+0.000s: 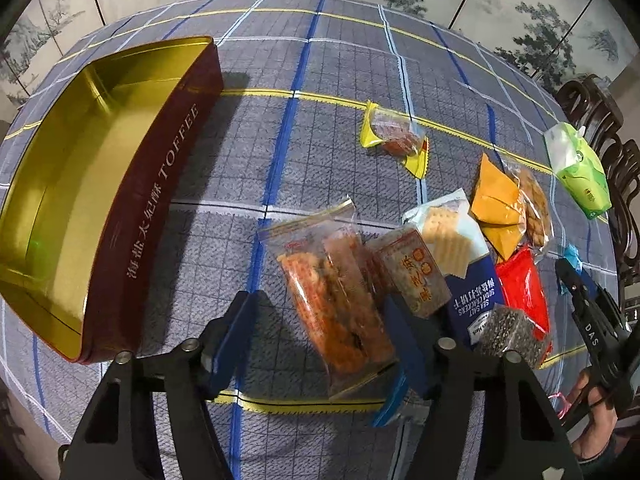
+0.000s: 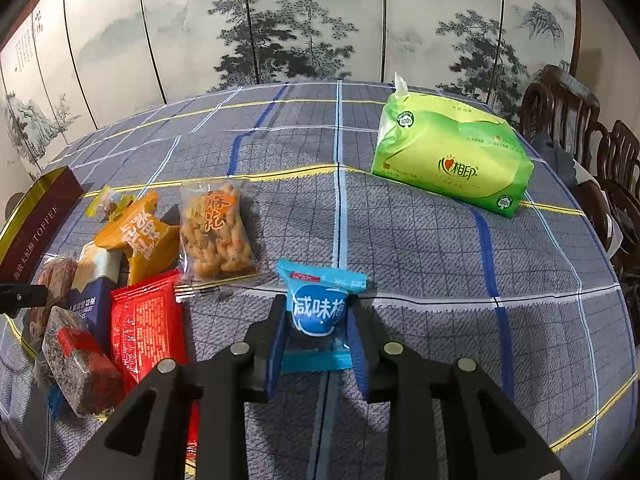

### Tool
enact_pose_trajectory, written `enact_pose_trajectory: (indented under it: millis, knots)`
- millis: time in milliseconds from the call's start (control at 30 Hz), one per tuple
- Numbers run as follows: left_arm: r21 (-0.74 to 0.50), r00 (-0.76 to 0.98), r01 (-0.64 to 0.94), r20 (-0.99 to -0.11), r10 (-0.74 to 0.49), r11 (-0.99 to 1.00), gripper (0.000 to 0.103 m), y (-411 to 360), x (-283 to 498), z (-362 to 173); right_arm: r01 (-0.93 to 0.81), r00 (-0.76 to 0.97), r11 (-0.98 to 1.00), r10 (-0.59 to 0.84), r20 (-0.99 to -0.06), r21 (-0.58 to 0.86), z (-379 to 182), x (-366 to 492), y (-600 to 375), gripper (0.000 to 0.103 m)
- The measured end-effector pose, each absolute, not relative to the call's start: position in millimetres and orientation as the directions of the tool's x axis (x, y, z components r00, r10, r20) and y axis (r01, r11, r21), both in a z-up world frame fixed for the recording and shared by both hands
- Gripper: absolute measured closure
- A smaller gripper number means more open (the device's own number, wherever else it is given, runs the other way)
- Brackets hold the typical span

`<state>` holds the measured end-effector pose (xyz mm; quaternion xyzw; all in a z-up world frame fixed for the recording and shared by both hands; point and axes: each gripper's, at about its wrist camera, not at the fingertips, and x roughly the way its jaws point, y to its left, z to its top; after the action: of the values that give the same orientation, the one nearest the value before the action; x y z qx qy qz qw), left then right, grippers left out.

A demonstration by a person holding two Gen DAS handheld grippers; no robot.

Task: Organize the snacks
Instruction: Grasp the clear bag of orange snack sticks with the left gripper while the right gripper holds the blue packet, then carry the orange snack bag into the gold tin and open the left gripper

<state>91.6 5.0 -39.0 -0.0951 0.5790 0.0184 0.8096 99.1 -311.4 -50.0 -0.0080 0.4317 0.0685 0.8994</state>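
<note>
An open toffee tin (image 1: 160,200) with a gold, bare inside stands at the left of the checked tablecloth. My left gripper (image 1: 316,320) points down over a clear pack of orange crackers (image 1: 332,292). The pack lies between its blue pads, with a gap showing at the left pad, so the gripper is open. My right gripper (image 2: 316,312) is shut on a small blue snack packet (image 2: 318,308) and holds it just above the cloth. In the left wrist view the right gripper (image 1: 572,276) shows at the right edge.
Several snacks lie bunched right of the crackers: a brown cake pack (image 1: 412,272), soda crackers (image 1: 452,236), a red packet (image 1: 522,288), a sesame block (image 1: 508,332), an orange pack (image 1: 498,208). A green tissue pack (image 2: 452,152) lies far right. Wooden chairs (image 2: 580,128) stand beyond the table's edge.
</note>
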Motion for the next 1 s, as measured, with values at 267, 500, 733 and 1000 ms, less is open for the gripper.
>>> enact_pose_trajectory:
  millis: [267, 500, 733, 1000]
  knots:
    - [-0.138, 0.341, -0.126, -0.936, -0.087, 0.982, 0.047, -0.4, 93.4, -42.6, -0.130, 0.618, 0.991, 0.116, -0.778, 0.044, -49.9, 99.2, -311.4, 0.075]
    - [-0.107, 0.349, -0.091, -0.935, -0.069, 0.990, 0.058, -0.6, 88.7, -44.0, -0.130, 0.618, 0.991, 0.116, -0.778, 0.045, -49.8, 99.2, -311.4, 0.075]
    - [-0.112, 0.353, -0.077, -0.932, -0.078, 0.991, 0.068, 7.0, 82.6, -43.5, -0.130, 0.618, 0.991, 0.116, -0.777, 0.045, -49.9, 99.2, -311.2, 0.075]
    - [-0.111, 0.362, -0.041, -0.928, -0.089, 0.993, 0.069, 6.6, 74.3, -37.3, -0.130, 0.618, 0.991, 0.115, -0.777, 0.043, -50.0, 99.2, -311.1, 0.075]
